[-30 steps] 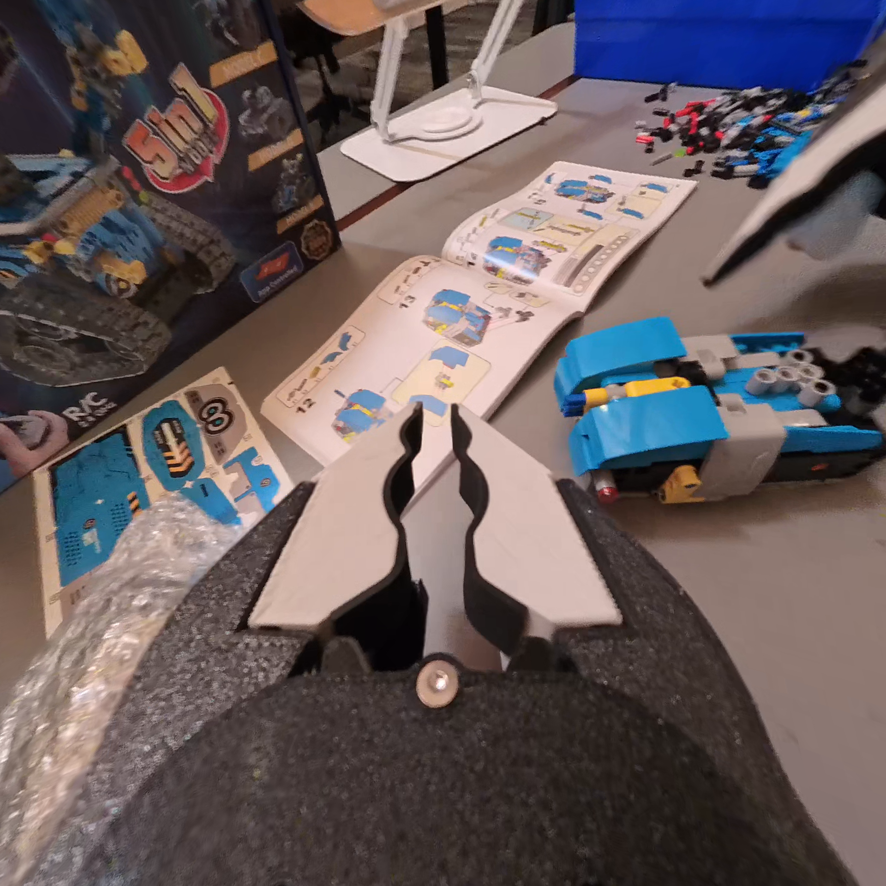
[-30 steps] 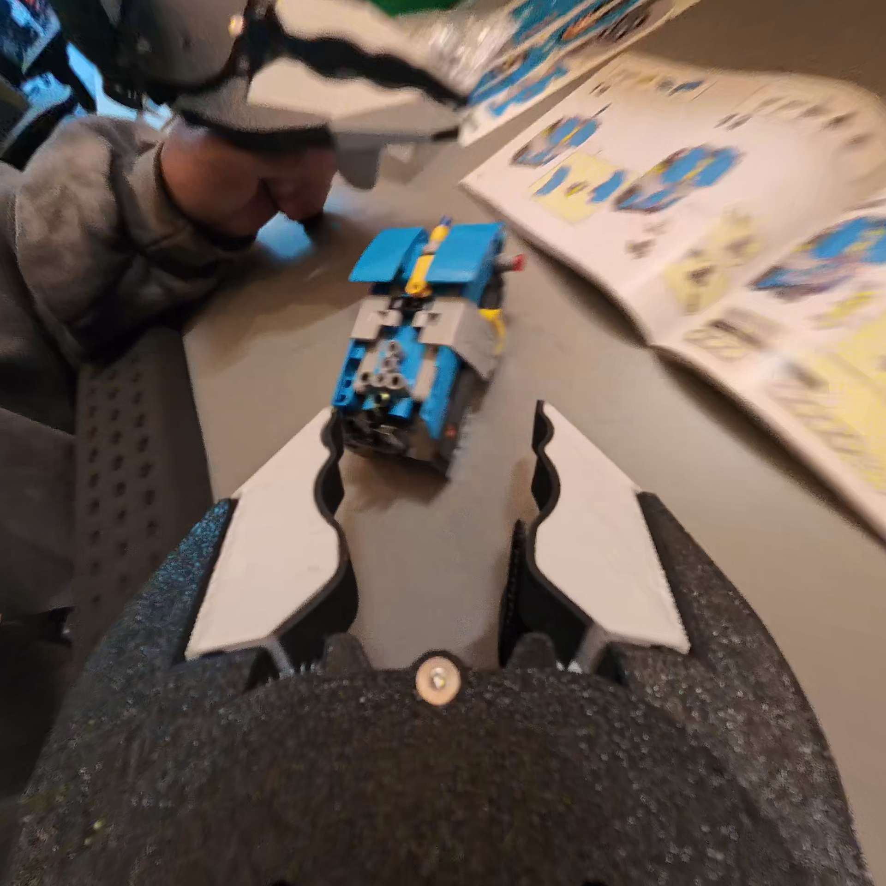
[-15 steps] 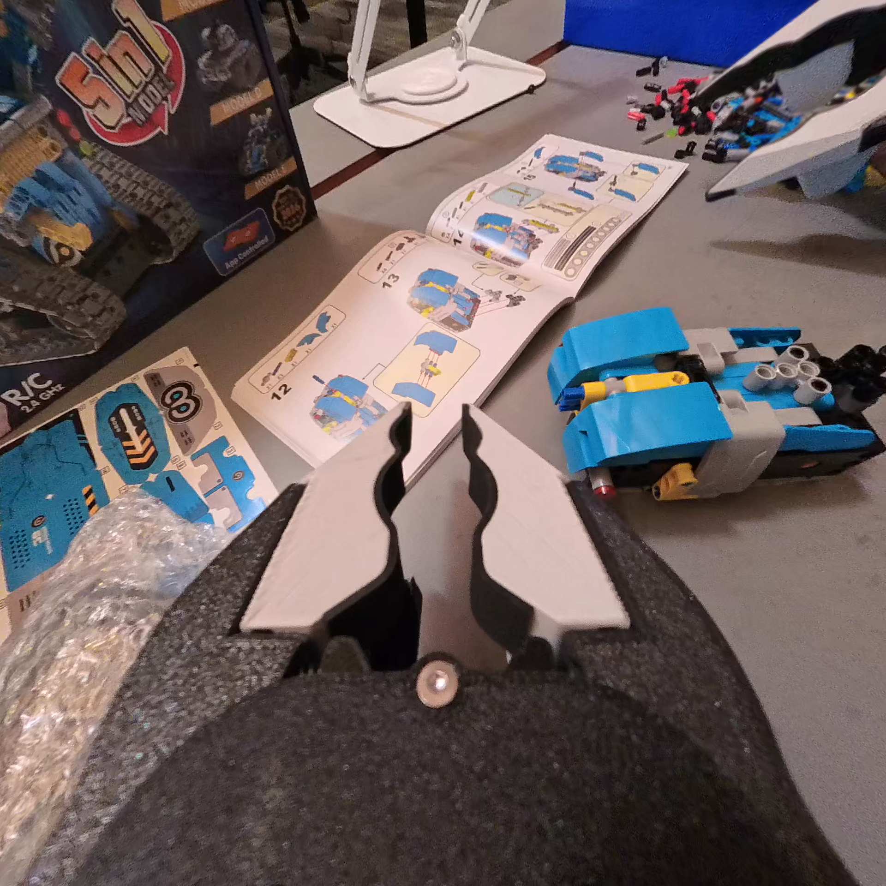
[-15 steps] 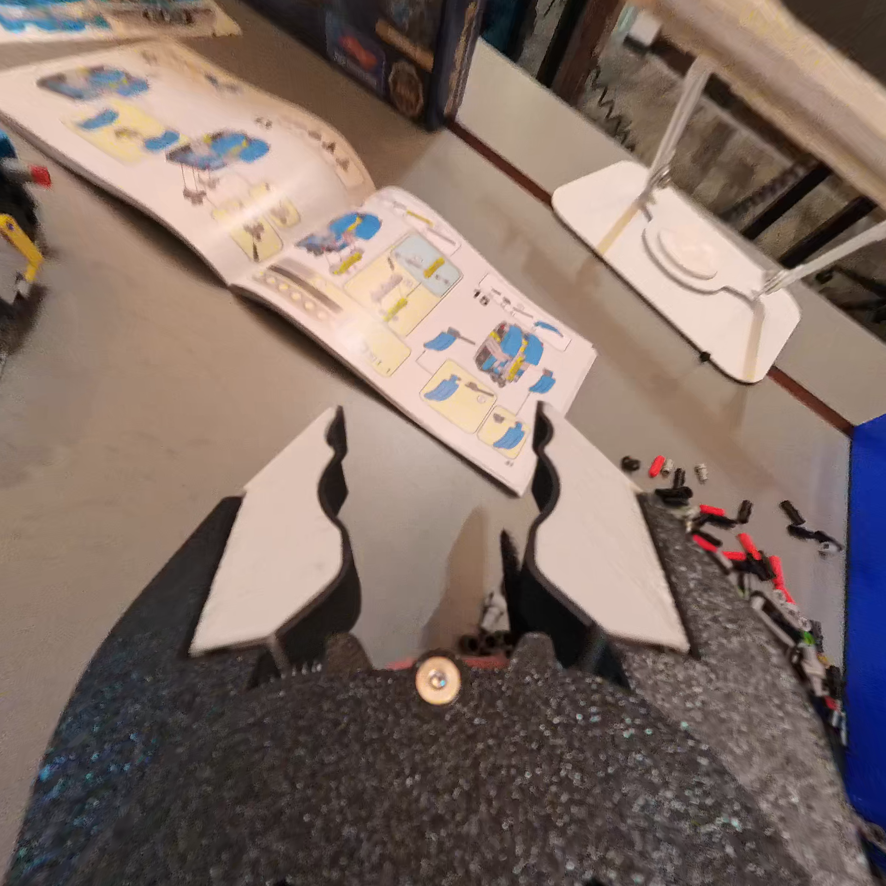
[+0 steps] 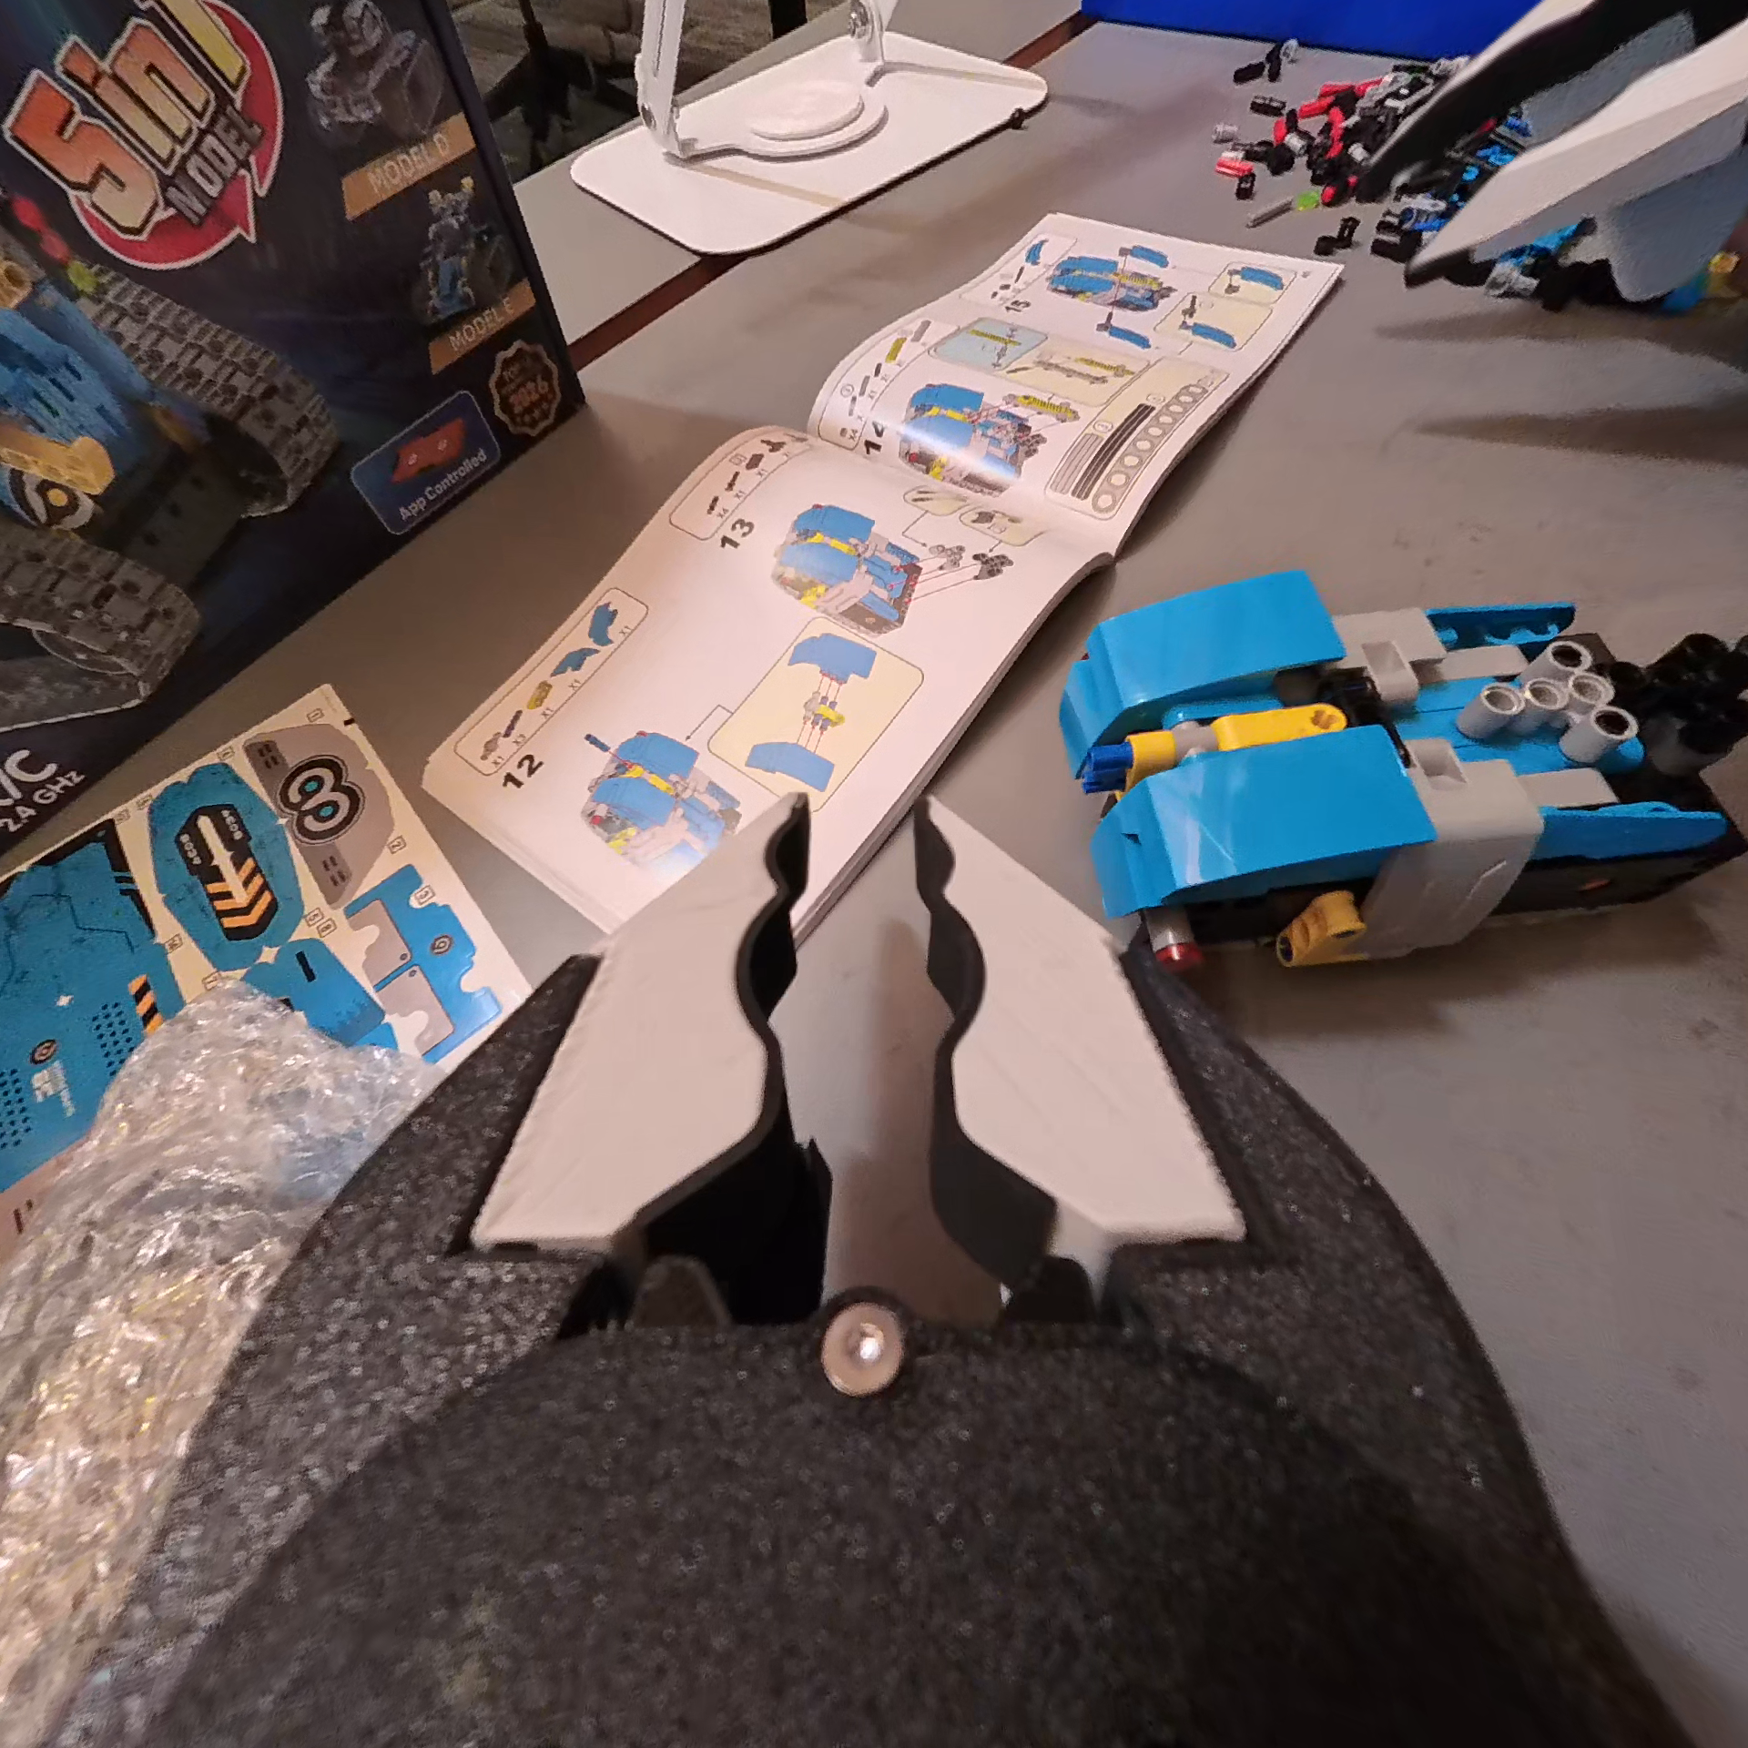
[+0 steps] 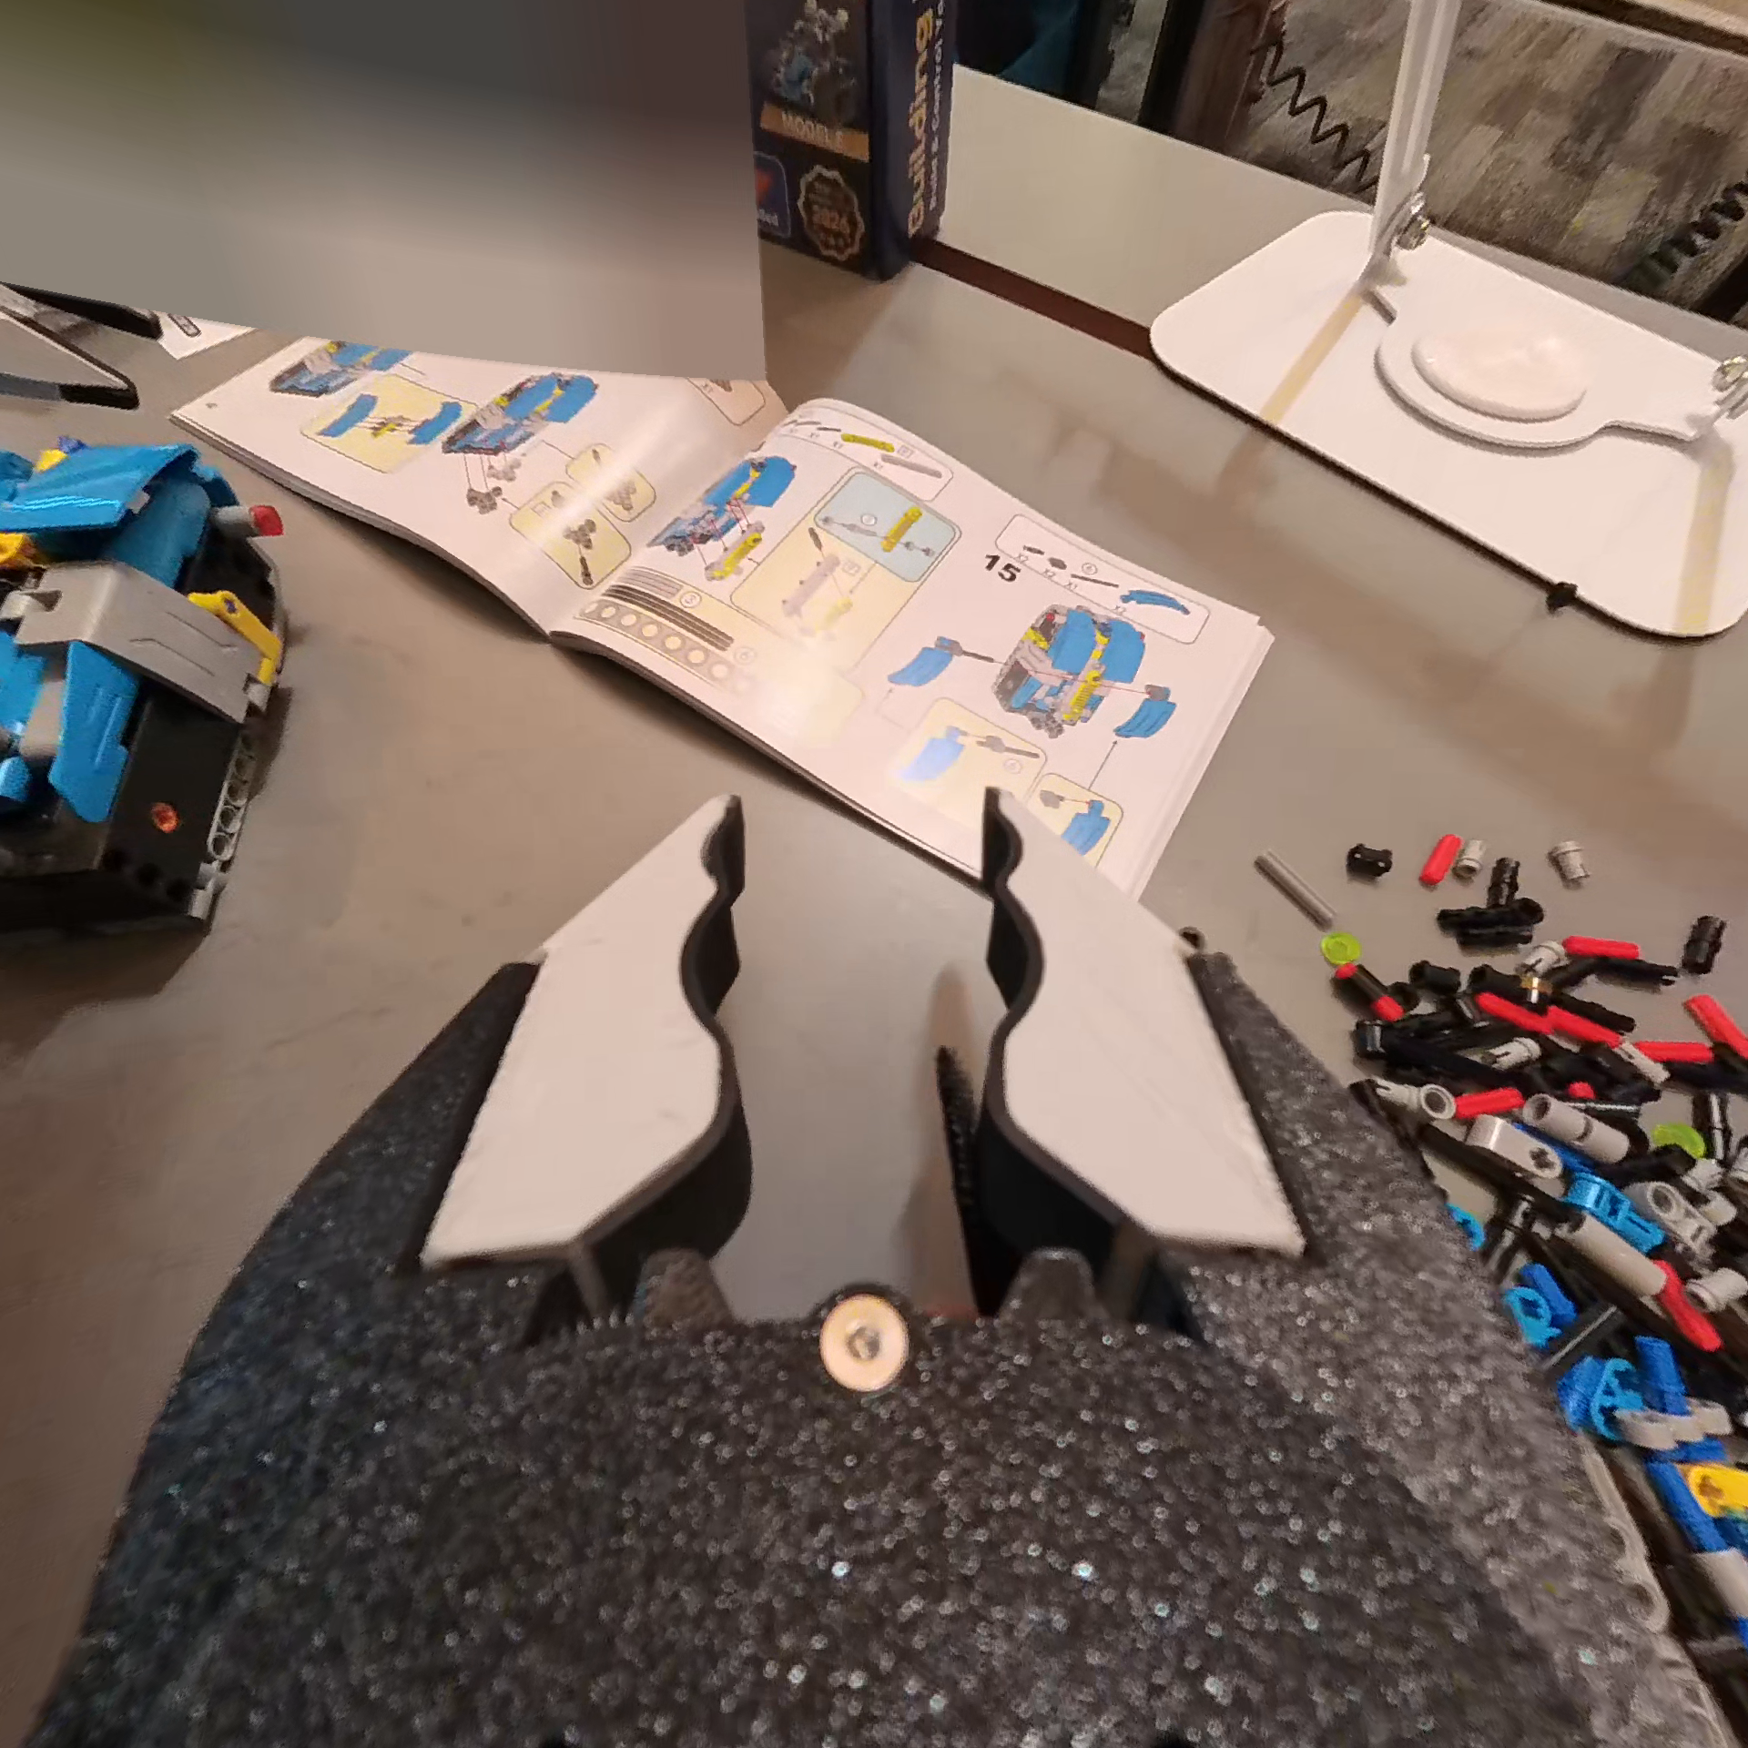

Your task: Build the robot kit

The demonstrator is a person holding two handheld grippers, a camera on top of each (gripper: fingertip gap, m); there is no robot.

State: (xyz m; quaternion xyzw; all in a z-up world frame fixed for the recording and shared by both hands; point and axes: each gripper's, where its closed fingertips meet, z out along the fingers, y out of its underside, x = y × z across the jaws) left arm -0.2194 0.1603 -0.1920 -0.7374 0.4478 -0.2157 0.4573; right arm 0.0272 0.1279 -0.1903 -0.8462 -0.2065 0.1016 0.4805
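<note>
A partly built blue, grey and black brick vehicle [image 5: 1372,785] lies on the grey table, right of my left gripper [image 5: 859,813]. It also shows at the left edge of the right wrist view [image 6: 113,681]. My left gripper is slightly open and empty, over the near edge of an open instruction booklet [image 5: 851,530]. My right gripper [image 6: 859,813] is open and empty above bare table, between the booklet [image 6: 757,568] and a pile of small loose parts [image 6: 1589,1116]. It shows at the top right of the left wrist view [image 5: 1589,132].
A dark toy box [image 5: 218,312] stands at the back left. A sticker sheet [image 5: 218,908] and bubble wrap [image 5: 161,1211] lie near left. A white stand base [image 6: 1476,416] sits at the back. Loose parts [image 5: 1353,123] lie before a blue bin [image 5: 1324,19]. Across from one pair of fingers to the other is roughly 25 cm.
My right gripper swung away from the vehicle toward the loose parts pile. My left gripper's jaws opened a little and it shifted slightly left.
</note>
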